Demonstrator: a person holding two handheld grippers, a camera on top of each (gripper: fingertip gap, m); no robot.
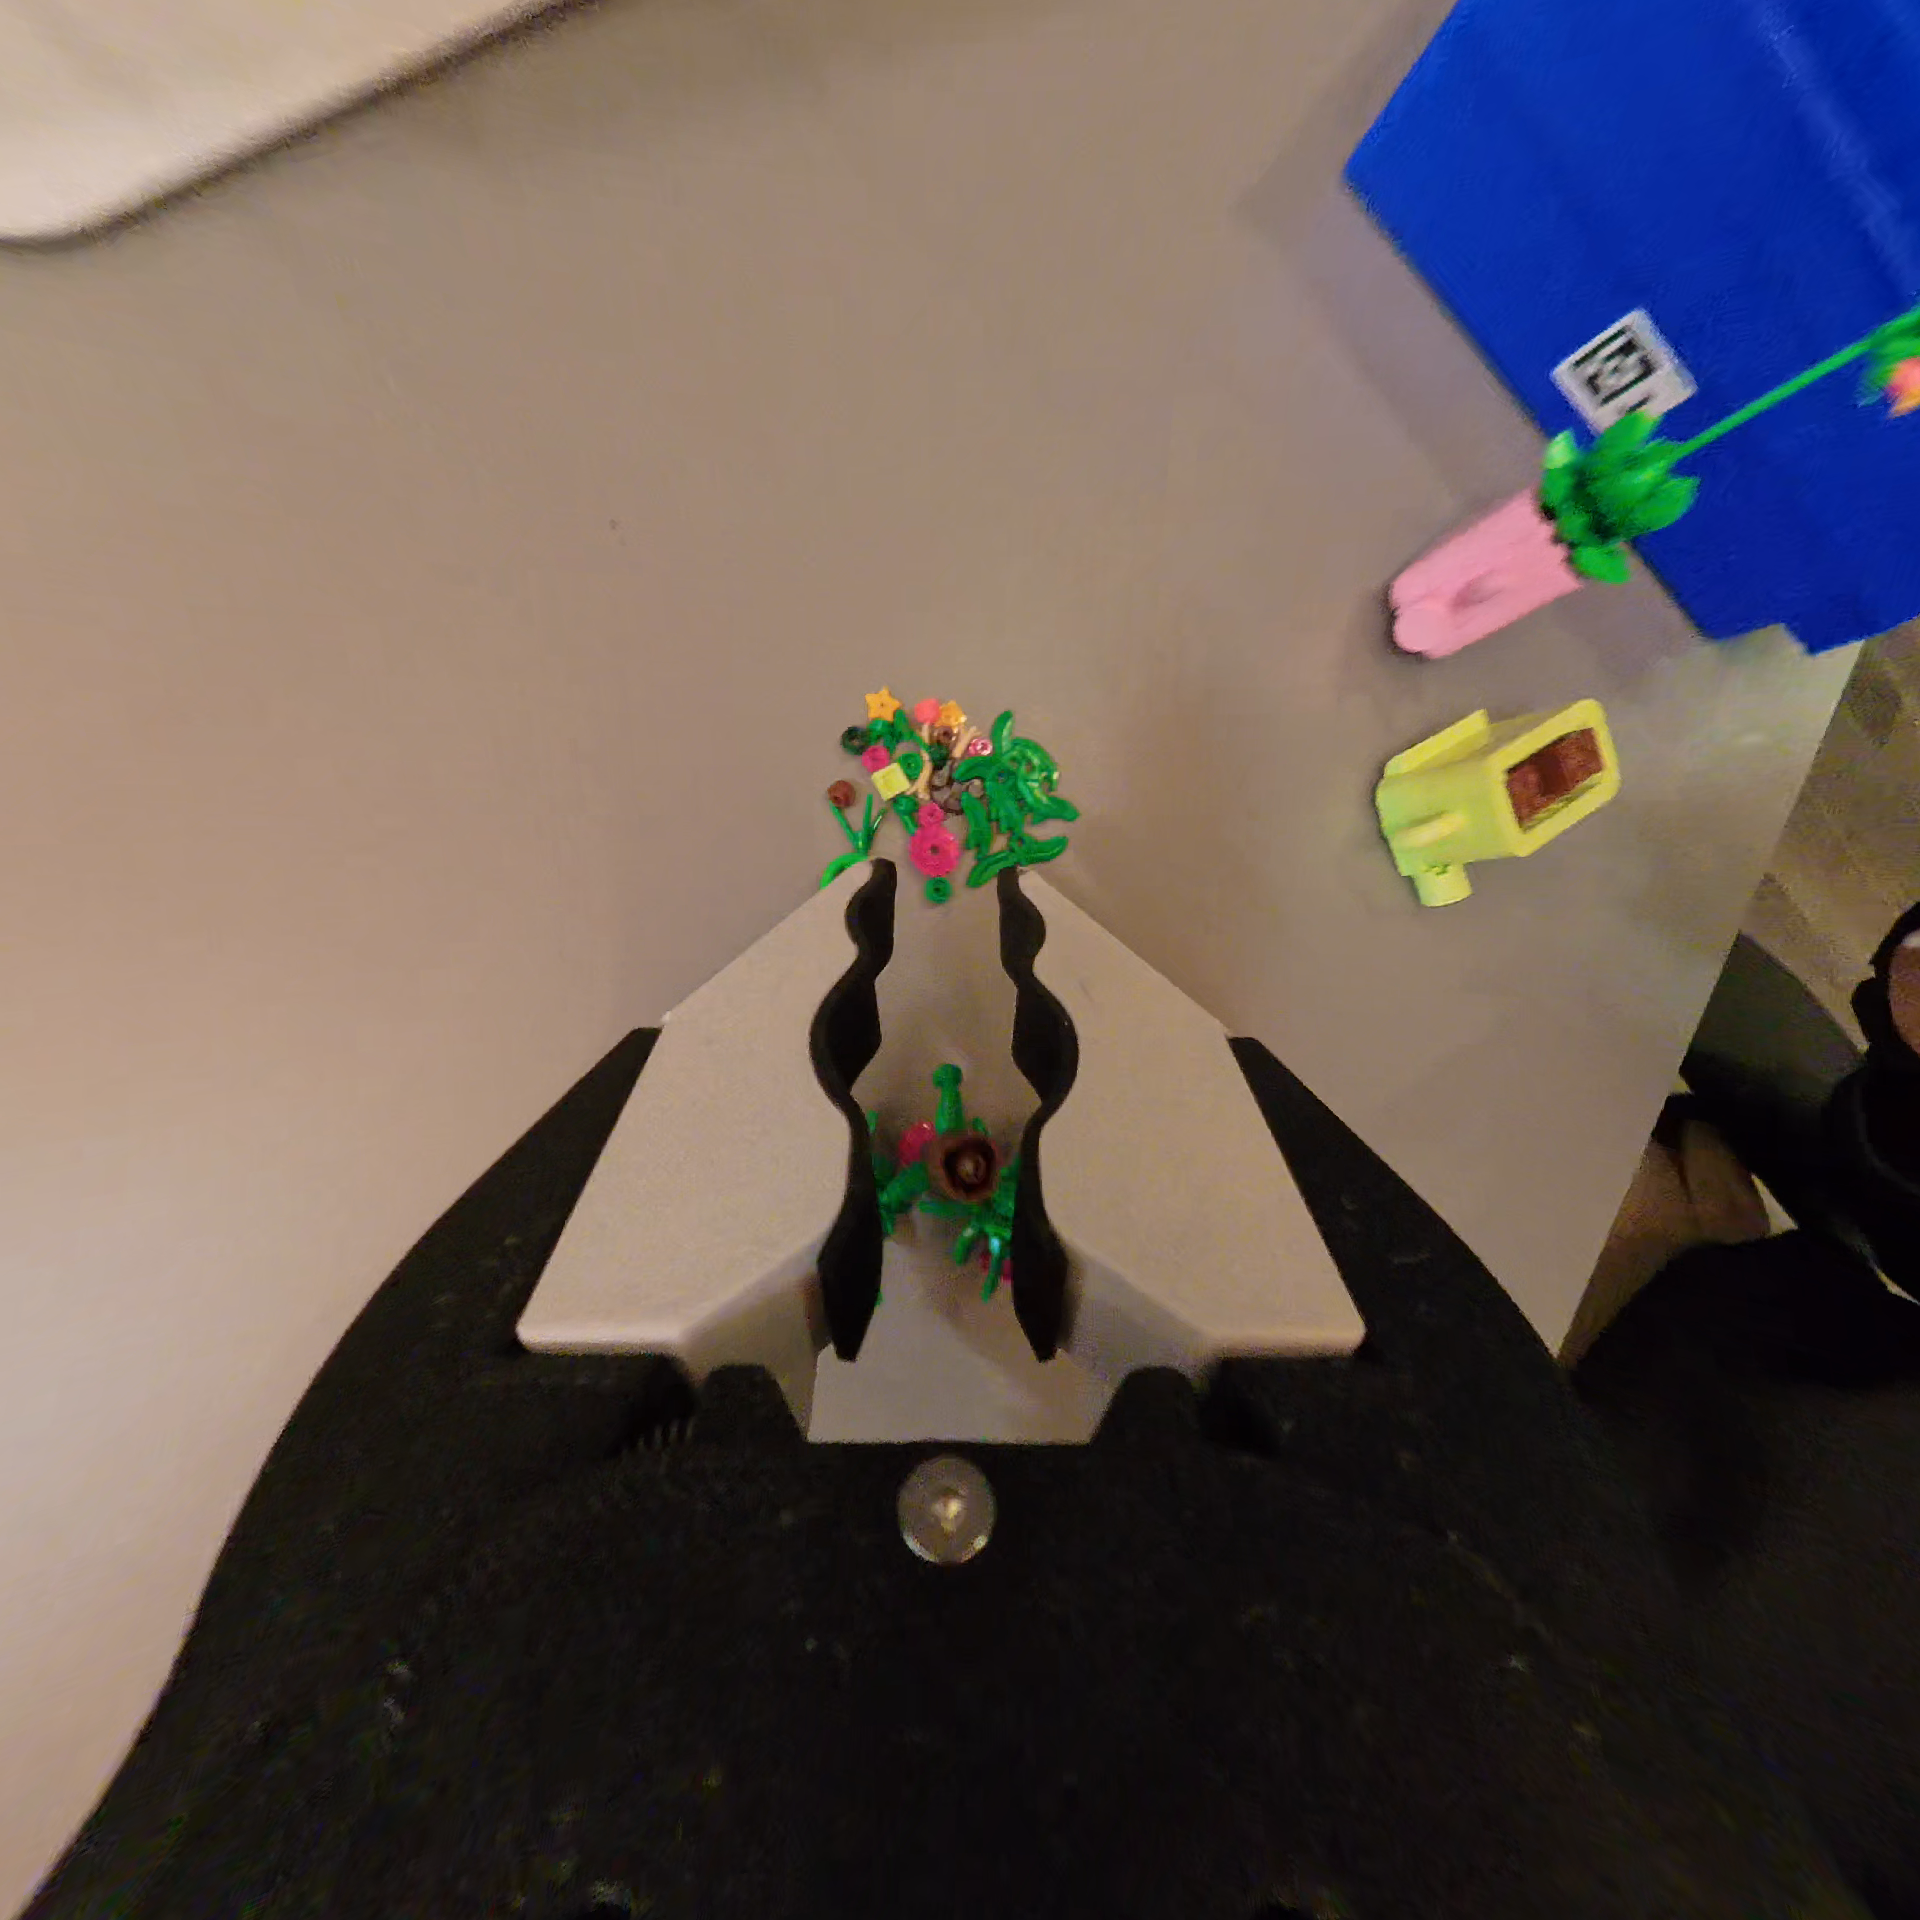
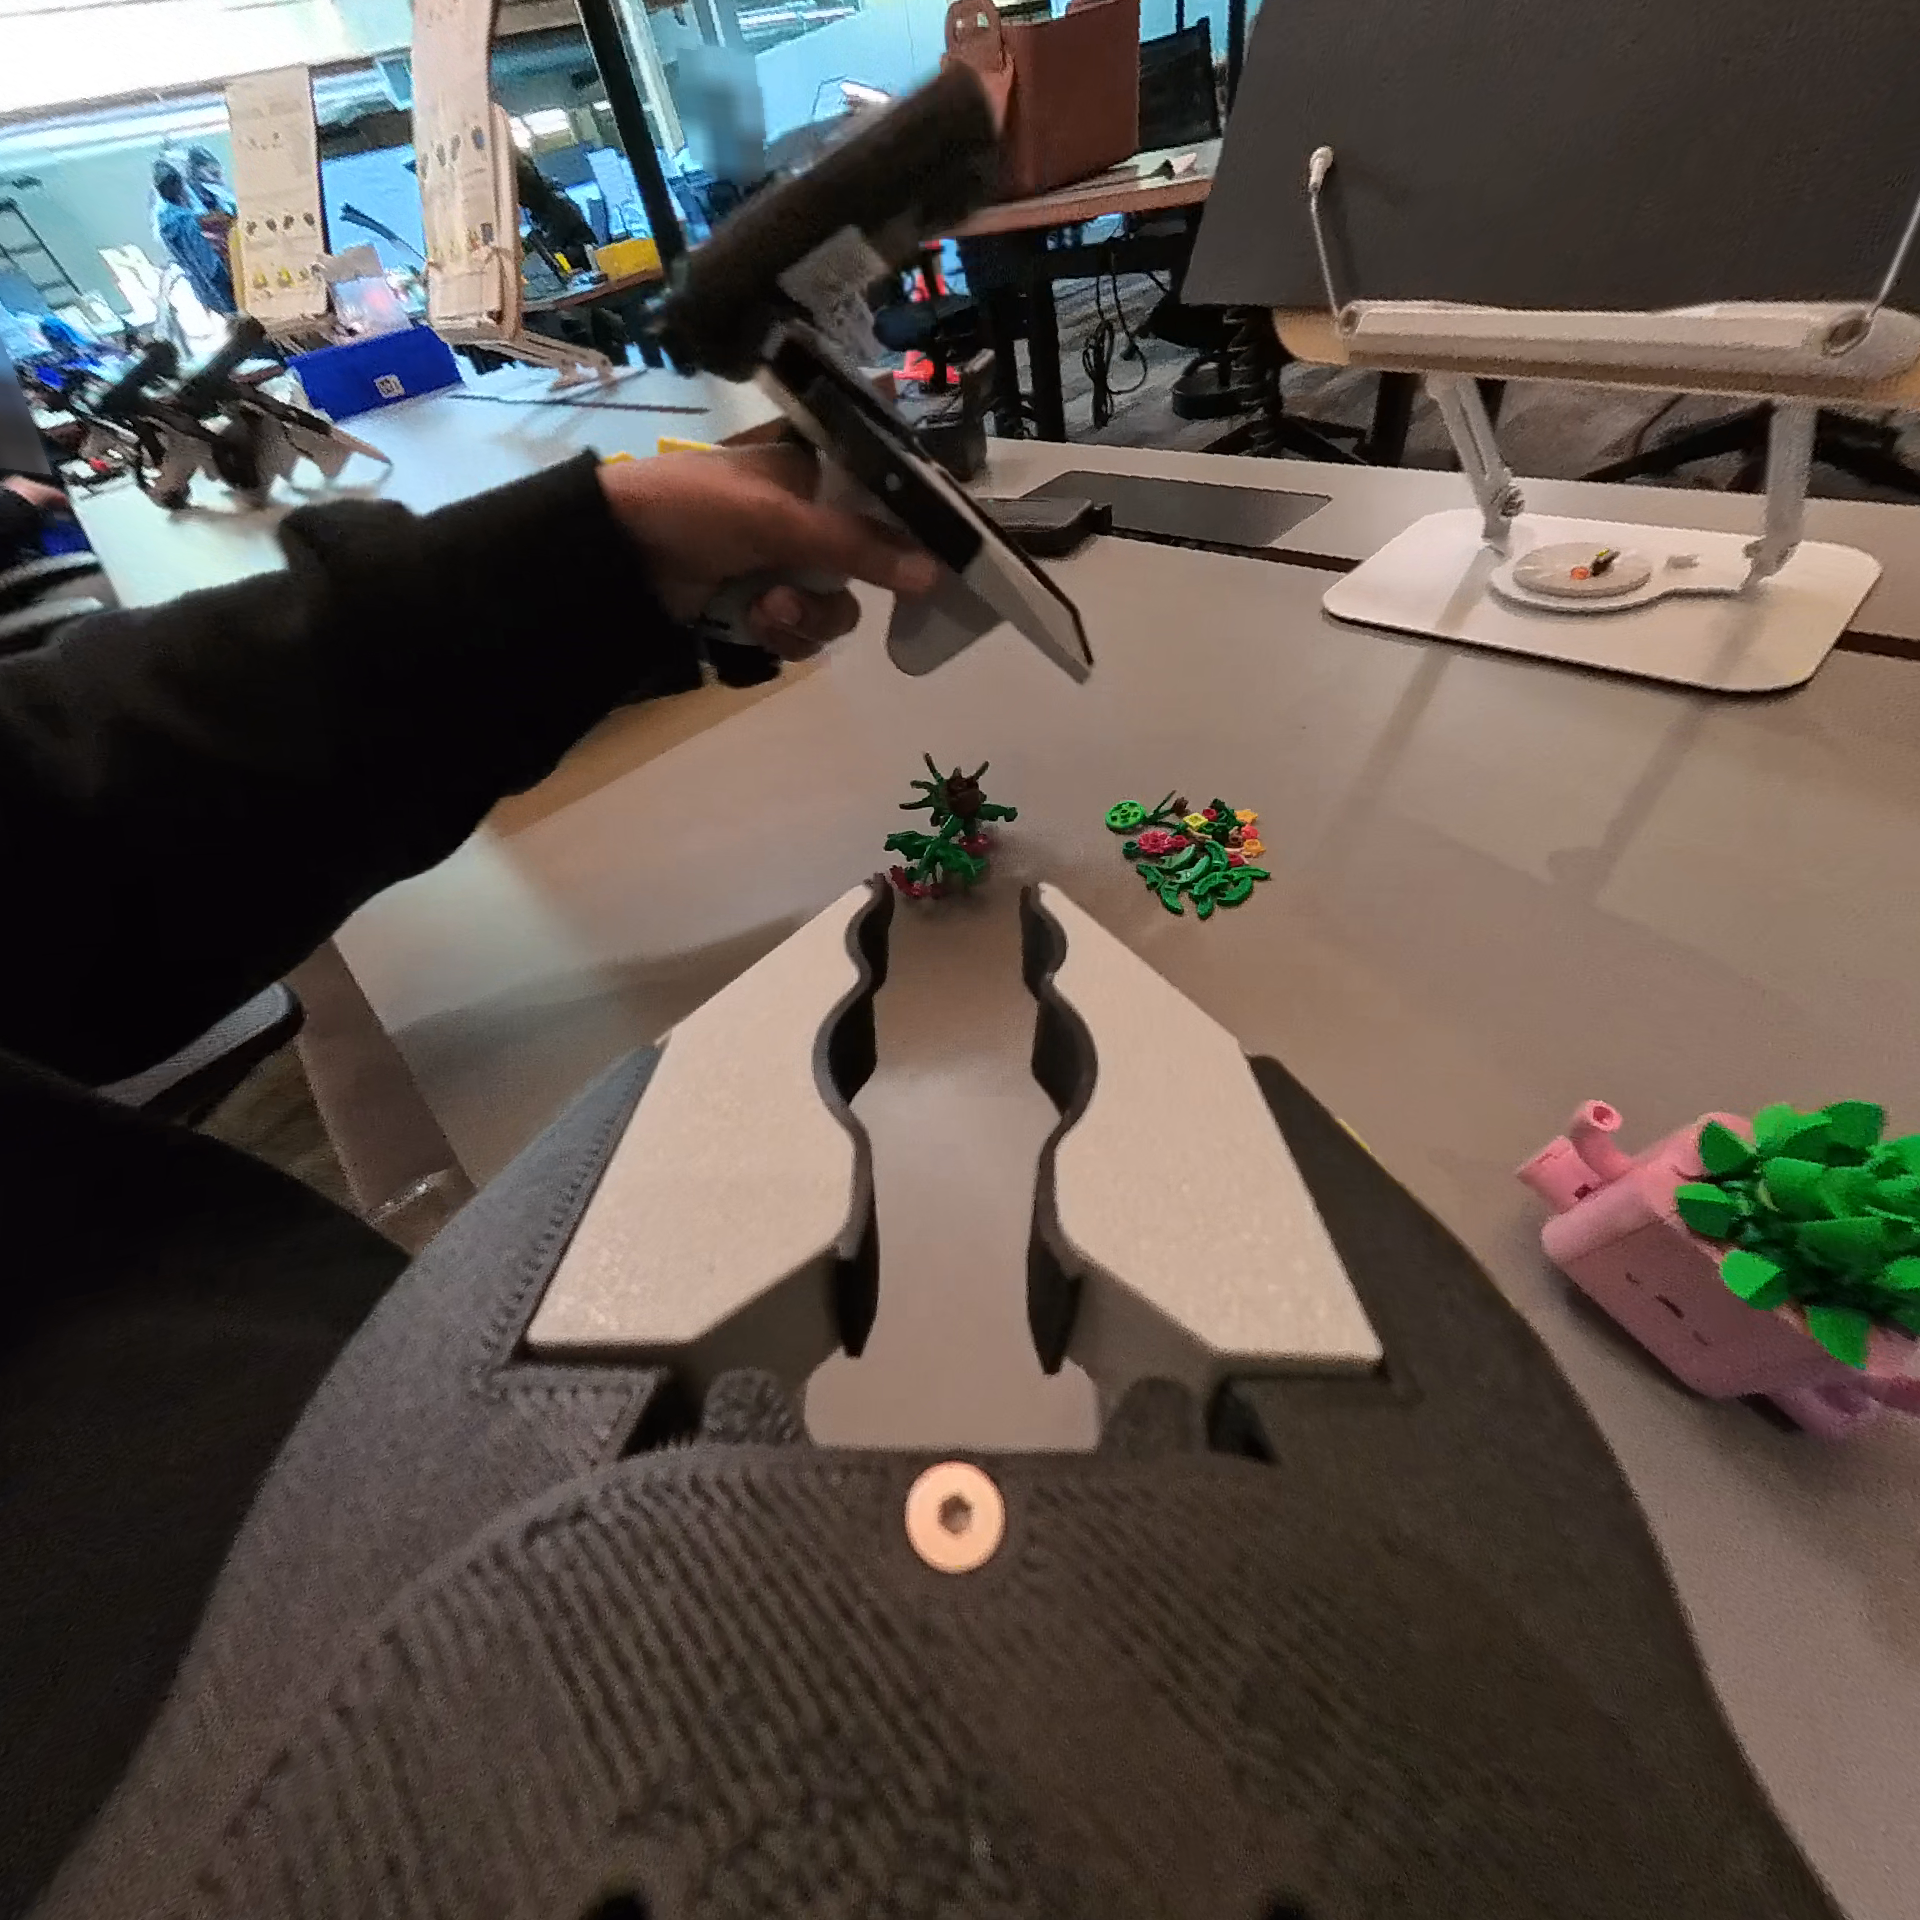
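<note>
The left gripper (image 1: 943, 878) hangs above the grey counter (image 1: 416, 623) with its fingers (image 1: 857, 1039) set narrowly apart and gripping nothing. A small brick-built plant (image 1: 951, 1174), green-leaved with a brown top and pink blossoms, shows through the gap between them near the finger roots. It stands on the counter below; in the right wrist view the plant (image 2: 948, 836) is upright and well clear of that gripper.

Just beyond the left fingertips lies a heap of loose small parts (image 1: 951, 790): green leaves, pink discs, yellow stars. To the right of the heap lie a yellow-green block (image 1: 1496, 795) with a brown insert and a pink block (image 1: 1475, 577) topped with green leaves. A blue box (image 1: 1662, 208) with a printed tag stands behind the pink block; whether they touch is unclear from this angle.

The right gripper (image 2: 956, 899) also has its fingers (image 2: 868, 1039) narrowly parted and empty. The plant stands just past its left fingertip, apart from it. The heap (image 2: 1195, 847) lies right of the plant.
</note>
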